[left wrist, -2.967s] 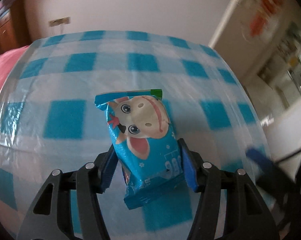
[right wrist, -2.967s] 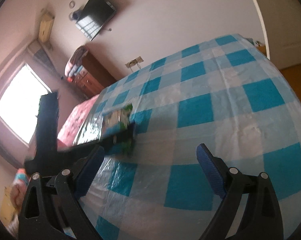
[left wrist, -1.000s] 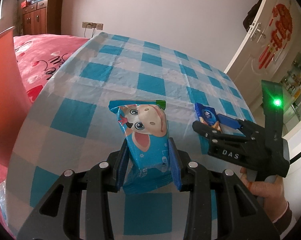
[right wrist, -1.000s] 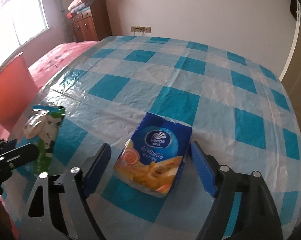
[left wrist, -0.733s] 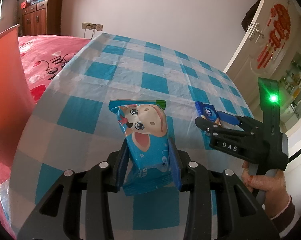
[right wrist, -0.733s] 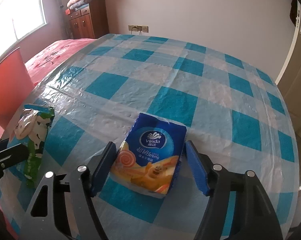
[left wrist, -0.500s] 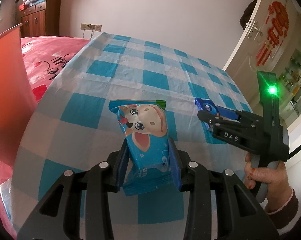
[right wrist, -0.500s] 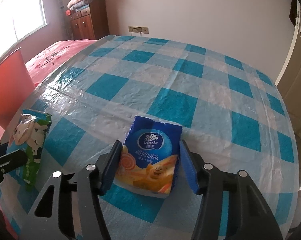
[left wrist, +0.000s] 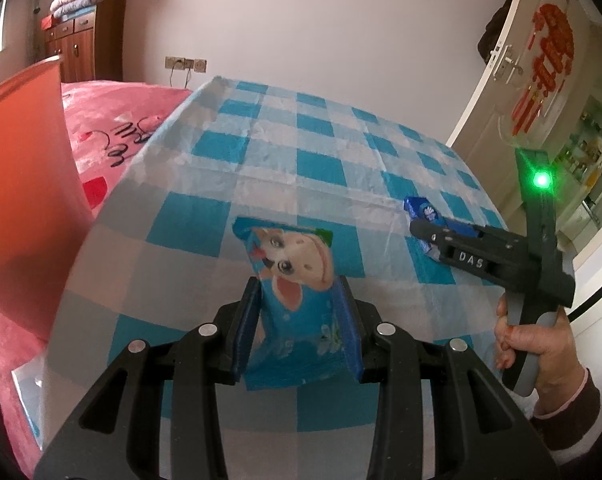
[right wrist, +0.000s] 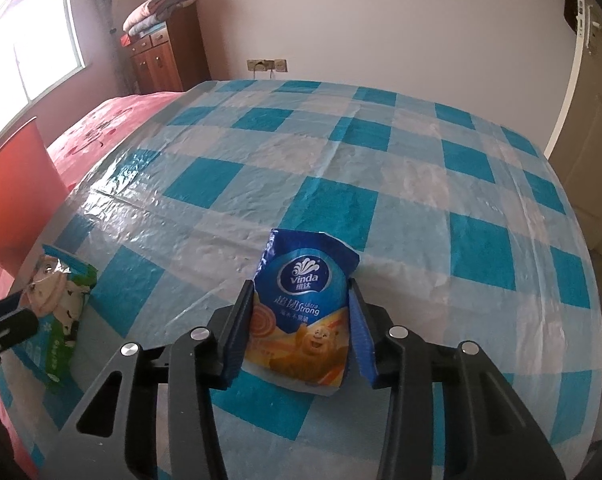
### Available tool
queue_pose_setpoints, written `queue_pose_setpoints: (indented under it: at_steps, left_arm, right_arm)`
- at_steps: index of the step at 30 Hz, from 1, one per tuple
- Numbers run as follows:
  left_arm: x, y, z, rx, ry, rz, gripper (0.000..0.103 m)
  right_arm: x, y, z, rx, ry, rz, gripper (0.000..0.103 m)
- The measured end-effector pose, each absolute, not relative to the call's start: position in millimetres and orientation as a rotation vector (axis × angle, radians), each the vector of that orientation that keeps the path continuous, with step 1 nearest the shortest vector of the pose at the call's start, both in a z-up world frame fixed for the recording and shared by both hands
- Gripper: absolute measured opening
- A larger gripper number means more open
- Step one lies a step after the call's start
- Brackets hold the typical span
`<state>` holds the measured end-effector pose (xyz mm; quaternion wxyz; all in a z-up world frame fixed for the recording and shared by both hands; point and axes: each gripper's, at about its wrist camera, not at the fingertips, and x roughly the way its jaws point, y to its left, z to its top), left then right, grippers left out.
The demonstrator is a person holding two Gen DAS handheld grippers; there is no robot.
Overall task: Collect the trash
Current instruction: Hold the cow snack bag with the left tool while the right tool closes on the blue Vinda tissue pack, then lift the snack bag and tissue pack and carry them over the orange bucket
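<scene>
Blue tool pads [right wrist: 361,328] tight against Vinda tissue pack [right wrist: 301,312] sides.

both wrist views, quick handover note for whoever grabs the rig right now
Left hand-held gripper: shut on the cartoon snack wrapper, held near the checked tablecloth's near-left edge.
Right hand-held gripper: shut on the blue Vinda tissue pack, which bows between the pads.
Done: both pieces of trash are gripped.
Left: carry them to a bin. The red container left of the table may be it, though its inside is out of view.
</scene>
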<state>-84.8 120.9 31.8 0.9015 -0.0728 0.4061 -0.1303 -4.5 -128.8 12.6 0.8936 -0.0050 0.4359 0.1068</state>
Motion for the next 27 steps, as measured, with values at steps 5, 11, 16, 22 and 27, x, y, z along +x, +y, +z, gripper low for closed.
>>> queue_pose_setpoints:
  at_steps: [5,11,16,22,27]
  left_arm:
    - [-82.9,120.8,33.0,-0.136,0.846,-0.265,0.039]
    - [-84.3,108.4,26.8,-0.072,0.876,-0.245,0.066]
    - [-76.9,89.4,20.3,0.040,0.891,-0.207,0.069]
    - [-66.4,82.8,13.2,0.073,0.912,-0.162,0.046]
    - [-68.4,86.8,14.5,0.061,0.906,-0.163,0.039]
  right_arm:
    - [-8.3,-131.7,12.9,0.004,0.902,0.216,0.045]
    - [-16.4,-133.4,14.1,0.001,0.897,0.213,0.045]
    - [-23.6,-130.6,15.7,0.001,0.890,0.228,0.045]
    - [-32.2,-124.9,18.3,-0.011,0.880,0.244,0.045]
    - [-36.5,-121.6,24.0,-0.004,0.870,0.259,0.045]
